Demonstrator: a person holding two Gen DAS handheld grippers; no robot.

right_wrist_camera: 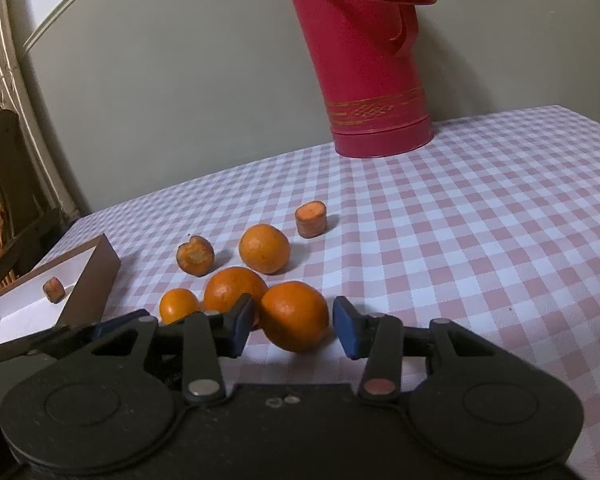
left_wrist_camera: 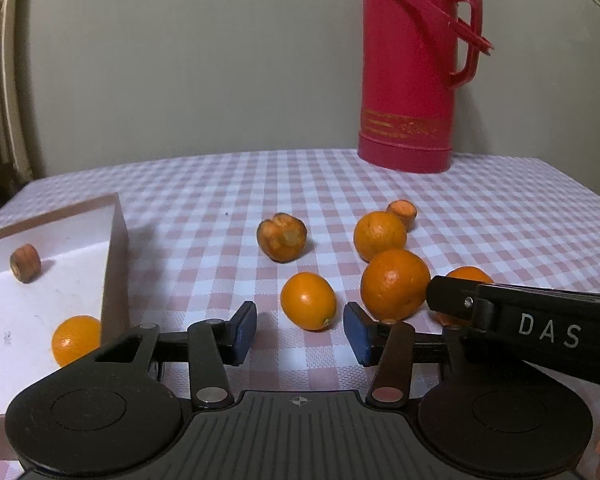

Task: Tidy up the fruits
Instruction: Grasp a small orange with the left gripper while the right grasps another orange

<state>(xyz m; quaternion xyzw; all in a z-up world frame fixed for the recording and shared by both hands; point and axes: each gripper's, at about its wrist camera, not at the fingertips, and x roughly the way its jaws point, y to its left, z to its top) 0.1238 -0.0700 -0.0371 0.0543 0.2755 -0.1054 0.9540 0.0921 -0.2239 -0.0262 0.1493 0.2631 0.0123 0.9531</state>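
Several oranges and two carrot stubs (left_wrist_camera: 282, 240) (left_wrist_camera: 402, 212) lie on the checked cloth. My left gripper (left_wrist_camera: 300, 332) is open around a small orange (left_wrist_camera: 308, 300), with a gap showing at each blue pad. In the right wrist view my right gripper (right_wrist_camera: 293, 328) straddles a bigger orange (right_wrist_camera: 296, 316) resting on the cloth. Its pads sit very close to the sides with a sliver of cloth at the right one. The right gripper's body (left_wrist_camera: 520, 320) half hides that orange (left_wrist_camera: 468, 276) in the left wrist view.
A brown box with a white inside (left_wrist_camera: 114, 248) stands at the left, holding a carrot piece (left_wrist_camera: 25, 263) and an orange (left_wrist_camera: 76, 340). A tall red thermos (left_wrist_camera: 408, 80) stands at the back by the wall. A dark chair (right_wrist_camera: 4, 200) is beyond the left edge.
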